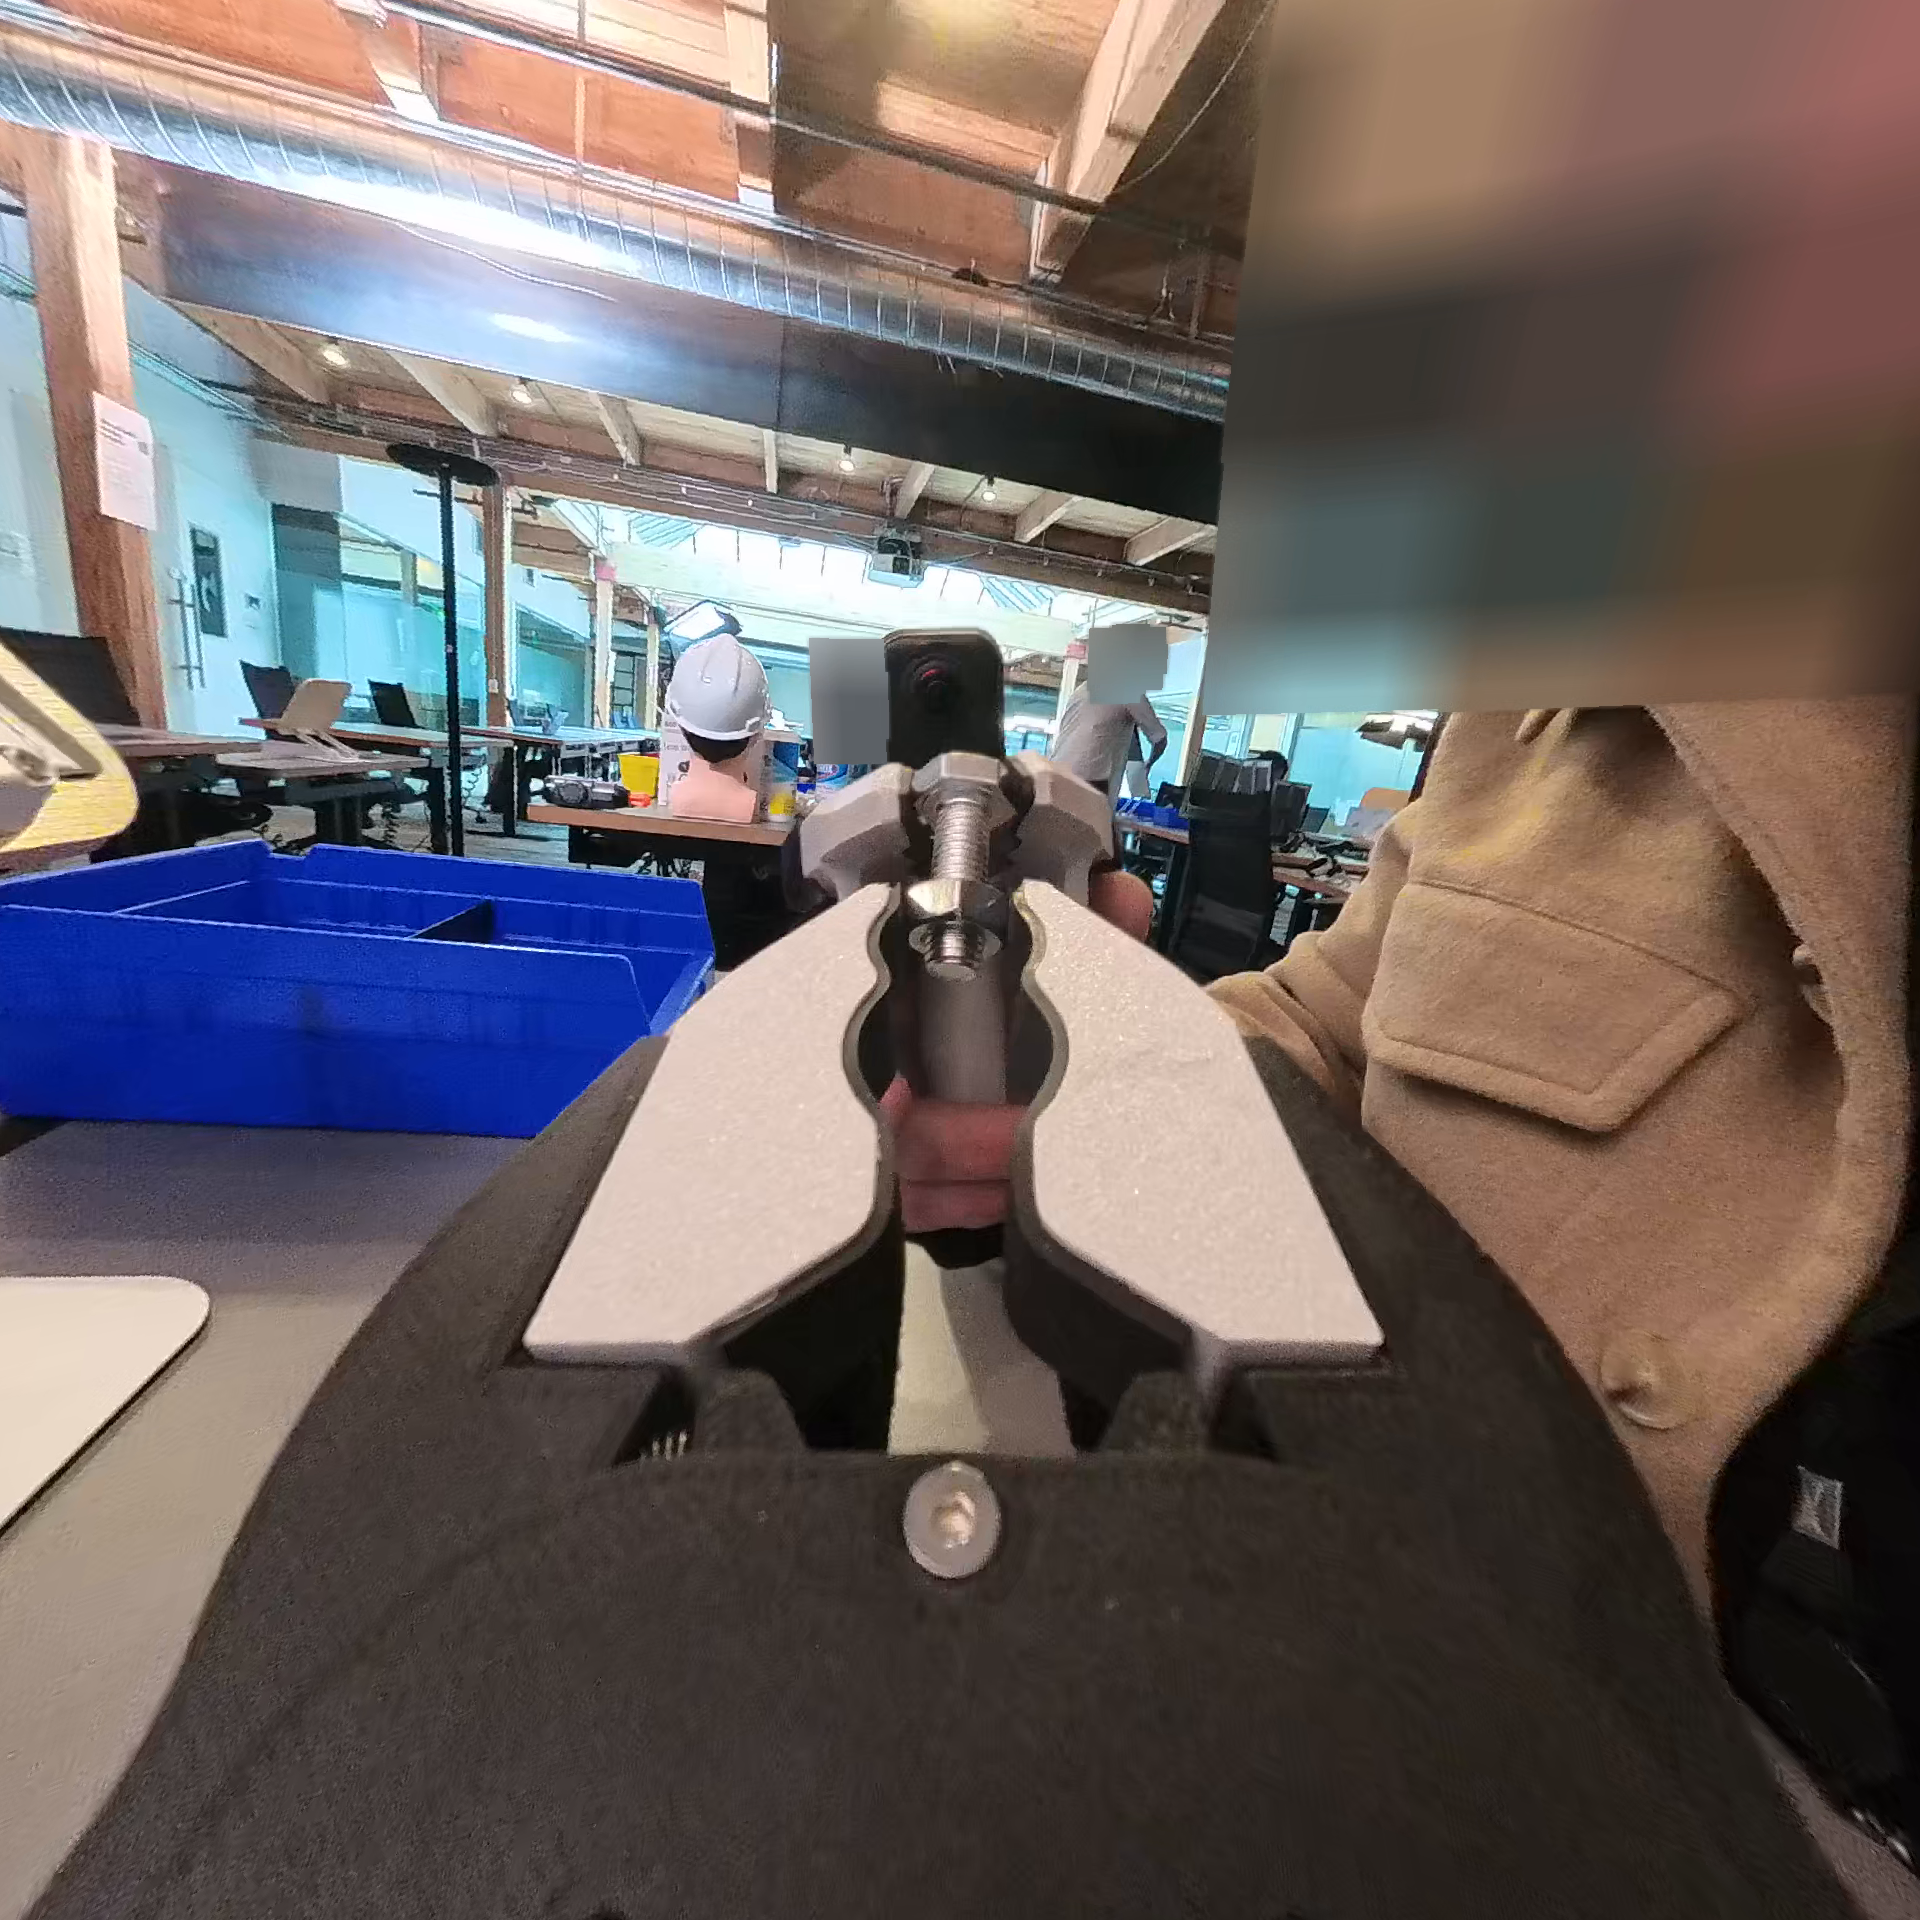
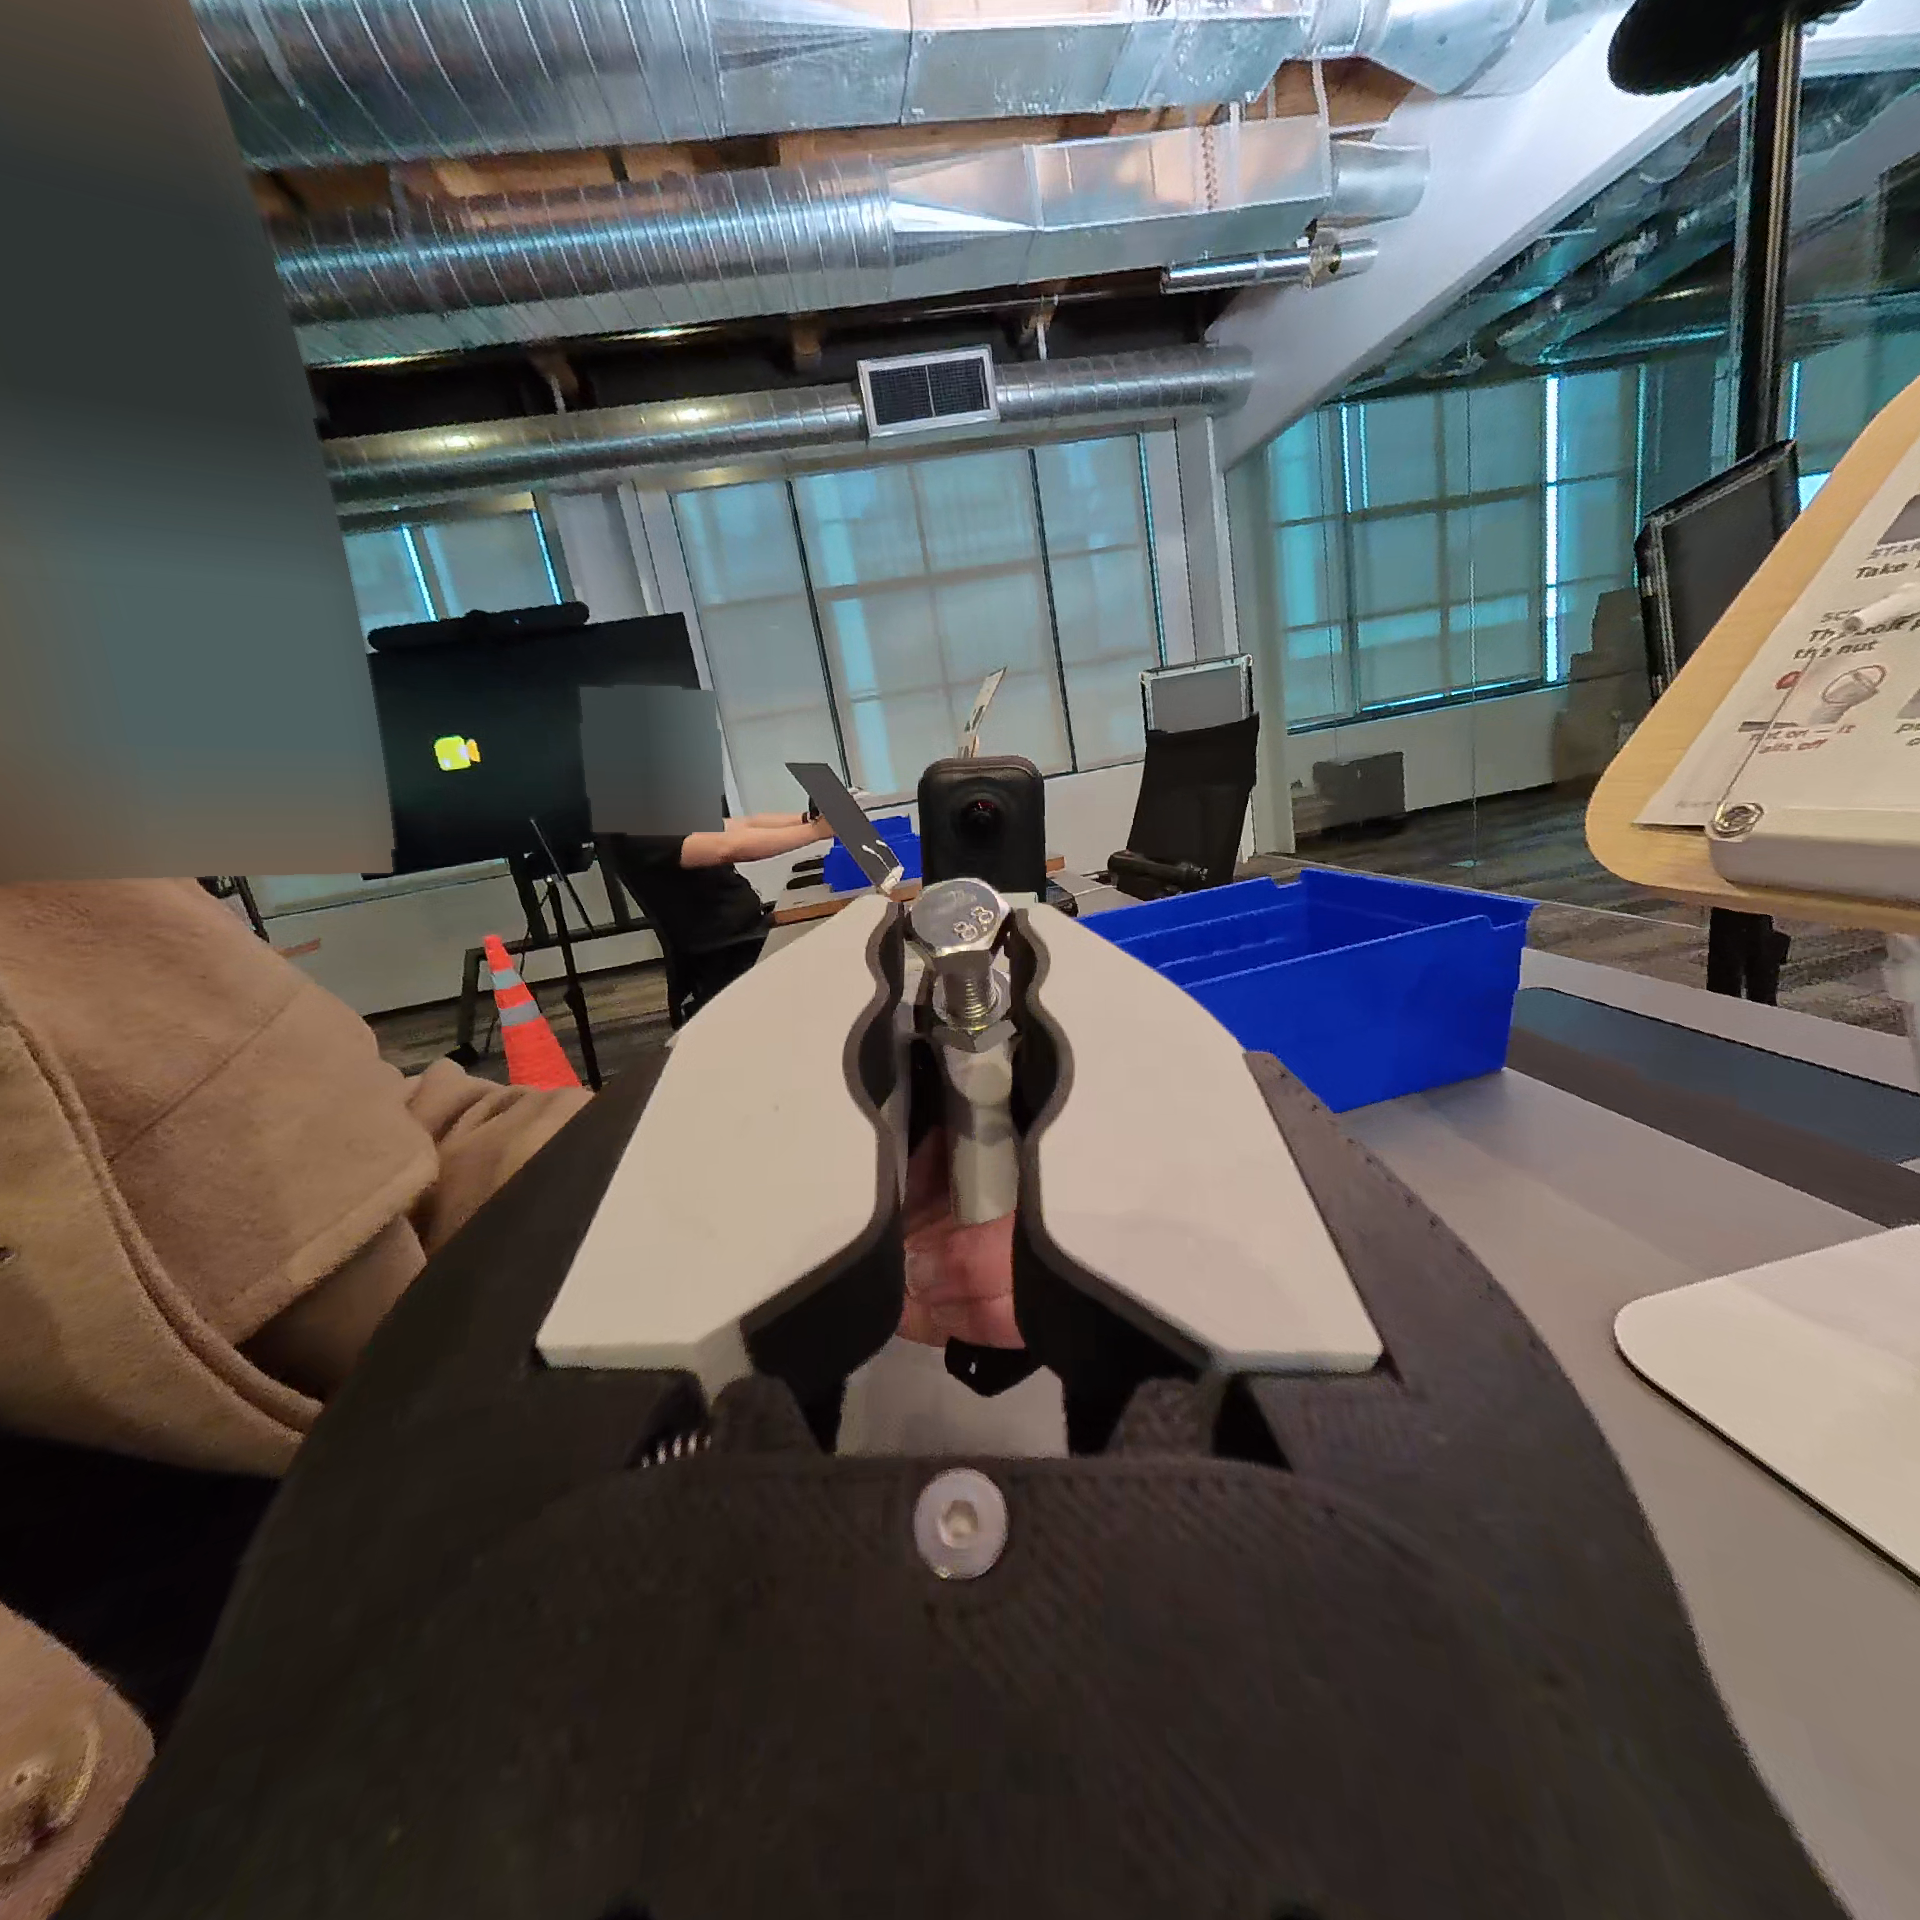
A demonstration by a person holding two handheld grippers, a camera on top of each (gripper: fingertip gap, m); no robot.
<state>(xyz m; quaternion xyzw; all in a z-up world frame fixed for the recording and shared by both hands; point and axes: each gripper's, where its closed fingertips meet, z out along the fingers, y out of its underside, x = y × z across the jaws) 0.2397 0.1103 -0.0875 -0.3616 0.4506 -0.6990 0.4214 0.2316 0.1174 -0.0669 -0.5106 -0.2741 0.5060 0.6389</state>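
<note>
A: Entry, hand-held grippers. What is each one gripping?

B: The left hand-held gripper (image 1: pixel 954 914) is closed narrow on a steel nut (image 1: pixel 954 902) threaded on a bolt (image 1: pixel 958 821). The right hand-held gripper (image 2: pixel 956 935) is clamped on the bolt's hex head (image 2: pixel 957 914). The two face each other tip to tip, bolt between them, held up above the tabletop (image 1: pixel 260 1205).

A: Surface?

B: Grey tabletop. A blue divided bin (image 1: pixel 343 987) stands on it beyond the grippers, its visible compartments showing only dividers. A white mat (image 2: pixel 1787 1371) lies near the close edge. A tilted wooden board (image 2: pixel 1662 810) carrying a printed sheet sits above the bin's side.

A: Person?

B: A beige jacket (image 1: pixel 1558 1039) fills one side of each view; fingers (image 1: pixel 951 1153) show behind the jaws.

A: Room?

B: Open workshop. Exposed silver ducts (image 2: pixel 727 239) and timber beams overhead, large windows (image 2: pixel 935 603), desks and chairs. A white hard hat (image 1: pixel 717 686) rests on a mannequin head on a far desk. An orange cone (image 2: pixel 525 1018) stands on the floor by a dark screen (image 2: pixel 488 748) on a tripod.
</note>
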